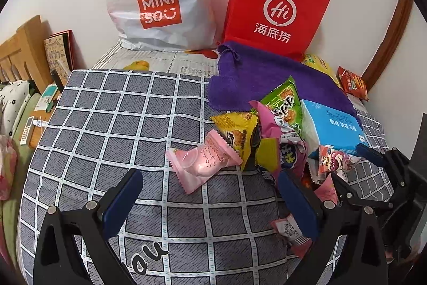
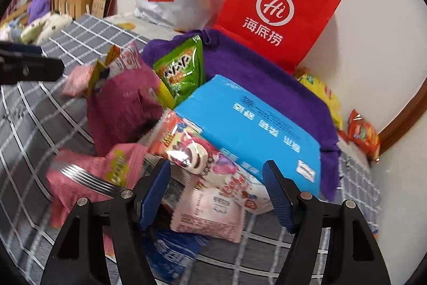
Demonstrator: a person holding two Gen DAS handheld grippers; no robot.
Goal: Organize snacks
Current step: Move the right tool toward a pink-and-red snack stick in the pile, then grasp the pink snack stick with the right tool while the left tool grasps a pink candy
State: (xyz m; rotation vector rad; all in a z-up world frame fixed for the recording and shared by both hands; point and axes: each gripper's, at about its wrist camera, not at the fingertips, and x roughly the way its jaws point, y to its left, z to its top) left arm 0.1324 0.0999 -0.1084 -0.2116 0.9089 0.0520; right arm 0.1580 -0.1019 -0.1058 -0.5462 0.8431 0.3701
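Bed [image 1: 106,124] w/ snack pile [image 1: 280,130] by right edge.
Right gripper [image 2: 217,191] nearest, jaws apart around pink bear pack [image 2: 192,151], not squeezing. Left gripper [image 1: 210,202] open, empty.

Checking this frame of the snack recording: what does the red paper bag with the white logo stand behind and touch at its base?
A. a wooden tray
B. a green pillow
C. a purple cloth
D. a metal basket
C: in both wrist views the red paper bag stands against the wall with the purple cloth spread right at its foot, and snack packets piled on the cloth's near edge.
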